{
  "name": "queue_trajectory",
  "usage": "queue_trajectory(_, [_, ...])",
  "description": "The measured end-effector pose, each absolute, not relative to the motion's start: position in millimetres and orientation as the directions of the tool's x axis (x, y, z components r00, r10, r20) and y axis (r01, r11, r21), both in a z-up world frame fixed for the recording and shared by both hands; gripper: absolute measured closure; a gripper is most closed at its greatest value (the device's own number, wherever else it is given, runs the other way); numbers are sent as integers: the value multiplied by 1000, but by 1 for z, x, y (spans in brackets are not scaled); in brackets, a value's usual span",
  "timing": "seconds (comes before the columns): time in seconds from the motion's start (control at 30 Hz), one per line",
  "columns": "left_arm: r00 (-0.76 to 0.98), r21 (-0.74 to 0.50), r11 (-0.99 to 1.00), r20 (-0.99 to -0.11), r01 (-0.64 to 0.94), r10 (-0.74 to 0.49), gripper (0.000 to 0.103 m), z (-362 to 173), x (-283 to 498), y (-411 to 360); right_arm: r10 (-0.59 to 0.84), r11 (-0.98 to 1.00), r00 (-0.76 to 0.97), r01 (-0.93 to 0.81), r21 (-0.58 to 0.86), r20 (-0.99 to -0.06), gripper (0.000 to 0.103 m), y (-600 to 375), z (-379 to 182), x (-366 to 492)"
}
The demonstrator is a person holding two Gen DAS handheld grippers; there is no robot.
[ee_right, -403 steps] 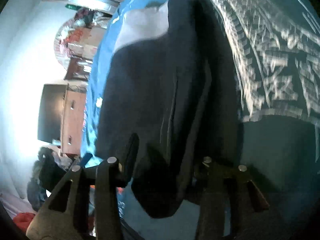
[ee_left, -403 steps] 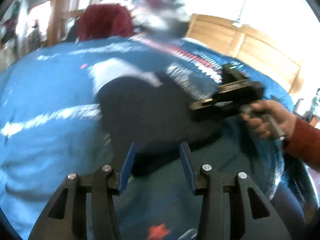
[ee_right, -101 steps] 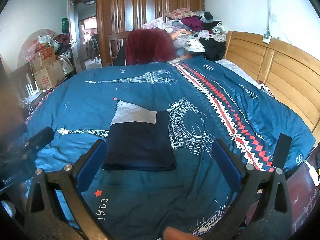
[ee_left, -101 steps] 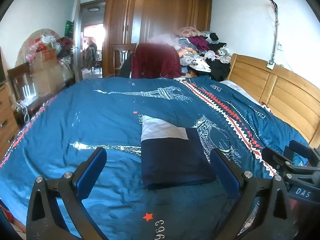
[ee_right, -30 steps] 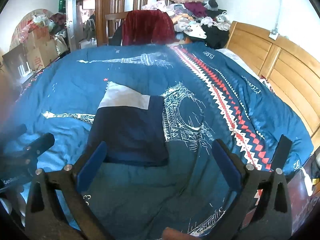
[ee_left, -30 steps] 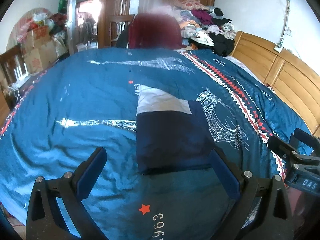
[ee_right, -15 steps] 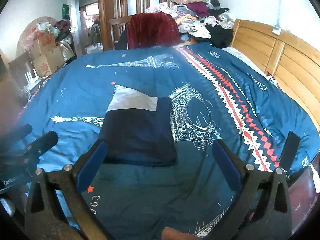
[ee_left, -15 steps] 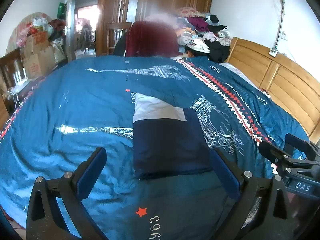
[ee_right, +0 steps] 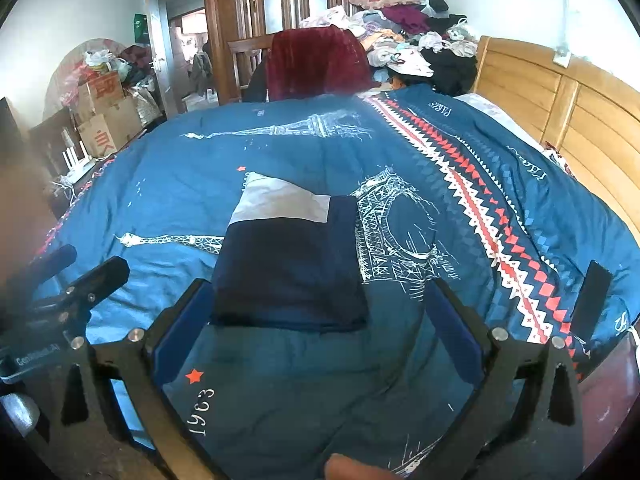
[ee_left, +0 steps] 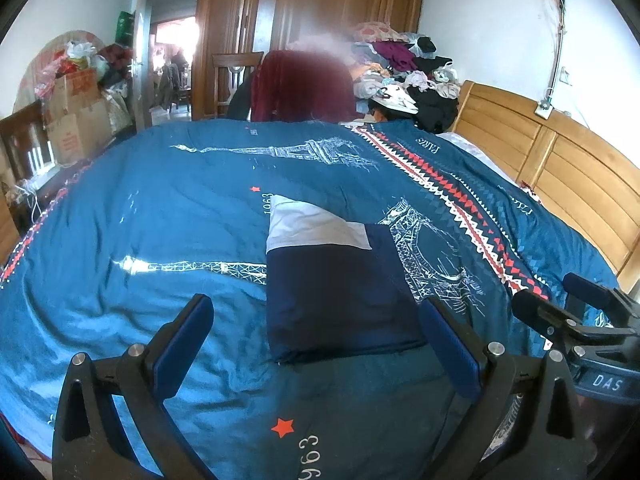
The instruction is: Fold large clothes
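A folded garment [ee_left: 332, 288] [ee_right: 288, 260], dark navy with a pale grey panel at its far end, lies flat as a neat rectangle on the blue bedspread [ee_left: 160, 208] [ee_right: 420, 360]. My left gripper [ee_left: 316, 344] hovers wide open just short of its near edge, touching nothing. My right gripper [ee_right: 316, 328] is also wide open, held above the garment's near edge, with nothing between its fingers. Each gripper shows at the side of the other's view: the right one [ee_left: 576, 320], the left one [ee_right: 68, 292].
A wooden headboard [ee_left: 560, 168] runs along the right. Beyond the bed stand a chair draped in dark red cloth [ee_right: 316, 64], a heap of clothes [ee_right: 412, 36] and a wardrobe [ee_left: 320, 20]. Cardboard boxes [ee_right: 104, 116] sit at the left. A dark phone [ee_right: 592, 292] lies at the bed's right edge.
Both grippers have stayed open and shifted only slightly over the last second. About 13 s ago both were down at the dark garment; it now lies folded and free.
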State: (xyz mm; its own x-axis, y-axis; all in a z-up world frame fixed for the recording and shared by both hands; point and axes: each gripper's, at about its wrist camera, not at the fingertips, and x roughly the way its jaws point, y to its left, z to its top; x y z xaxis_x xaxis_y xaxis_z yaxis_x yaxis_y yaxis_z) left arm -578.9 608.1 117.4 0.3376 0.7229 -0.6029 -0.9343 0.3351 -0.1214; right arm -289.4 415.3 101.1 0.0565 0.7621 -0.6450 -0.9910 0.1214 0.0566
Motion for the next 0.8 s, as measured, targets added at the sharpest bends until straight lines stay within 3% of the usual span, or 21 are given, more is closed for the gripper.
queue_trajectory(0.8, [332, -135, 314, -580, -940, 744, 0, 125, -586, 608, 764, 103, 44, -993, 56, -643, 0, 418, 104, -297])
